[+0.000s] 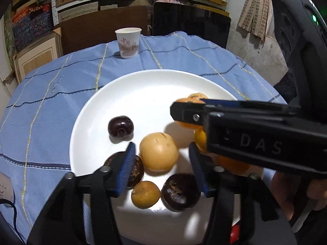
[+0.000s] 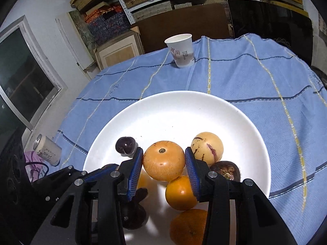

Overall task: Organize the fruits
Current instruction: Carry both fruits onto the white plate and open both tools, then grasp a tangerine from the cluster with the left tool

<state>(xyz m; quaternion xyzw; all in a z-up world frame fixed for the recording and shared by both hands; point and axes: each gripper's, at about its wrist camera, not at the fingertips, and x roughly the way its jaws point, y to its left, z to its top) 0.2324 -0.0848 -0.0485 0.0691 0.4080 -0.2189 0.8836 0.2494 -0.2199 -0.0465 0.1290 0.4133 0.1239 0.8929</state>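
A white plate [image 1: 143, 94] [image 2: 184, 110] on a blue cloth holds several fruits. My right gripper [image 2: 163, 159] is shut on an orange fruit [image 2: 163, 160] above the plate; it also crosses the left wrist view [image 1: 177, 110]. Around it lie a pale striped melon [image 2: 207, 146], a dark plum [image 2: 125, 145], two oranges [image 2: 179, 192] and a dark brown fruit [image 2: 225, 170]. My left gripper [image 1: 162, 153] is open and empty, its fingers either side of a tan round fruit [image 1: 158, 152], with dark fruits [image 1: 179, 192] and a small tan fruit [image 1: 145, 194] below it.
A paper cup [image 1: 127, 42] [image 2: 180, 50] stands at the table's far side. A white can [image 2: 48, 149] lies on its side at the table's left edge, by a purple cloth. Shelves, boxes and a dark panel stand behind the table.
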